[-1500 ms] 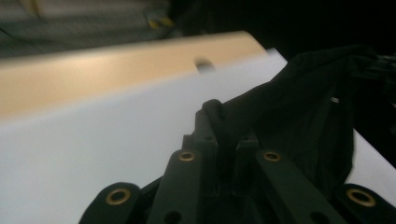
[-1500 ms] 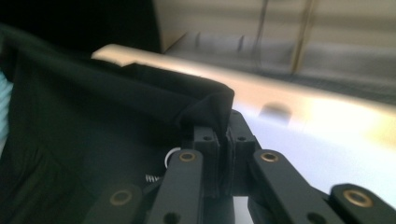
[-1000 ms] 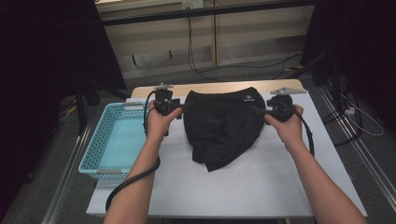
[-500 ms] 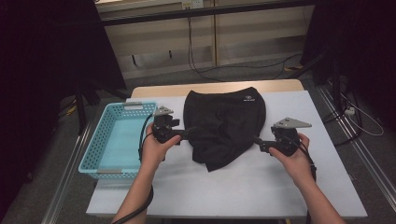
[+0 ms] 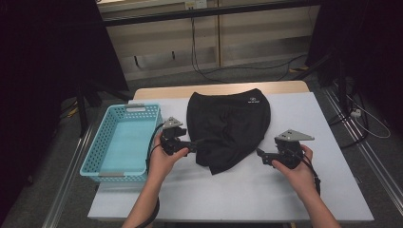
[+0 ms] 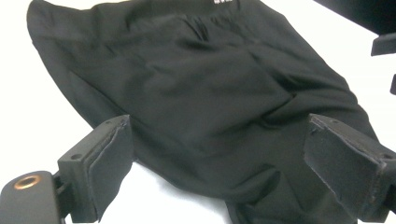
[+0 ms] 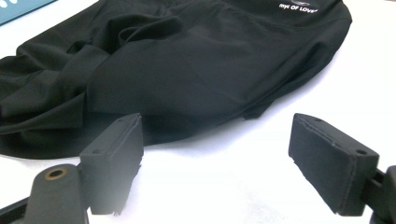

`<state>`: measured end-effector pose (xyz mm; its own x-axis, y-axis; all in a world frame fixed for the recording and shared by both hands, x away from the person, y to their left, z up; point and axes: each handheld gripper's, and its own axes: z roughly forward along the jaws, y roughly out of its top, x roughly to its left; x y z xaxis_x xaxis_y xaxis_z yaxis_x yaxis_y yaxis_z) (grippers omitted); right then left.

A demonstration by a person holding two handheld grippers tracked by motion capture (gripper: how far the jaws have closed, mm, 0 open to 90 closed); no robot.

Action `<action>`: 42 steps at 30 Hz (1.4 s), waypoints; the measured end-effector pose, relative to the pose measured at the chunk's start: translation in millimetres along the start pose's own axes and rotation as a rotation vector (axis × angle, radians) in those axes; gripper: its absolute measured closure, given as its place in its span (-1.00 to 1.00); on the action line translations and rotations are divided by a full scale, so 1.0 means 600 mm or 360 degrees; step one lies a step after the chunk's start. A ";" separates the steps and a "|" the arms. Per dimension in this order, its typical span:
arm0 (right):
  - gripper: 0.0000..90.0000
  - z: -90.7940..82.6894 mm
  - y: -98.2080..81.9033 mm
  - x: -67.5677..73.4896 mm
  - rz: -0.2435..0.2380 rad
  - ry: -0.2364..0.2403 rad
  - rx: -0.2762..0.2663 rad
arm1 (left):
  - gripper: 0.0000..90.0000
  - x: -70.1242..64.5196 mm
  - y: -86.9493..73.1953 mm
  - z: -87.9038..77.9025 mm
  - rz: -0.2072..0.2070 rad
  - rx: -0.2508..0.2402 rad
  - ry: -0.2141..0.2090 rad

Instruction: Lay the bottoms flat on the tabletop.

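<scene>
One black garment [image 5: 228,126], one basket [image 5: 97,159], two grippers.

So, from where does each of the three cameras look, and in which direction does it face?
High view: above the person's side of the table, facing forward and down at the black shorts and blue basket; both forearms, left gripper and right gripper show.
Left gripper view: on the left gripper, looking along its open jaws at the shorts.
Right gripper view: on the right gripper, looking past its open jaws at the shorts' edge.
All three views share the shorts and white tabletop.
</scene>
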<state>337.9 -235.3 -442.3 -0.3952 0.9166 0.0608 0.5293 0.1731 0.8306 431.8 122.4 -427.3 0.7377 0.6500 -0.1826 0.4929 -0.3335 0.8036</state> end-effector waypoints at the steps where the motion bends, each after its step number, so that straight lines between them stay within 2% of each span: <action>1: -0.67 0.001 0.000 0.001 -0.0010 0.0000 0.0005 | -0.82 -0.001 0.000 0.002 0.0024 0.0010 -0.0002; 4: -0.74 0.005 -0.003 0.010 -0.0092 -0.0049 0.0040 | -0.86 -0.009 0.001 0.008 0.0030 -0.0009 -0.0047; 7: -0.71 0.009 -0.007 0.016 -0.0074 -0.0047 0.0066 | -0.88 -0.015 0.003 0.010 0.0058 0.0001 -0.0061; 14: -0.60 0.012 -0.011 0.018 -0.0089 -0.0022 0.0080 | -0.88 -0.013 0.006 0.009 0.0054 -0.0014 -0.0064; 17: -0.52 0.014 -0.010 0.018 -0.0090 -0.0013 0.0077 | -0.88 -0.012 0.009 0.007 0.0049 -0.0029 -0.0061; 21: -0.37 0.015 -0.011 0.020 -0.0078 0.0011 0.0092 | -0.88 -0.018 0.012 0.002 0.0076 -0.0033 -0.0061; 24: -0.25 0.014 -0.008 0.023 -0.0080 0.0044 0.0063 | -0.88 -0.020 0.011 -0.003 0.0070 -0.0038 -0.0057; 29: -0.03 0.024 -0.006 0.022 -0.0029 0.0088 0.0074 | -0.88 -0.019 0.008 -0.013 0.0065 -0.0044 -0.0043; 34: 0.15 0.045 0.000 0.031 -0.0050 0.0134 0.0146 | -0.88 -0.021 0.002 -0.018 0.0068 -0.0027 -0.0039; 42: 0.30 0.080 0.007 0.047 -0.0144 0.0099 0.0206 | -0.87 -0.021 -0.002 -0.022 0.0063 -0.0027 -0.0045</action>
<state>365.1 -191.4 -464.0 -0.4889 0.8719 0.0265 0.5804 0.3024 0.7561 416.1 123.7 -418.8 0.7694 0.6167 -0.1664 0.4553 -0.3468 0.8200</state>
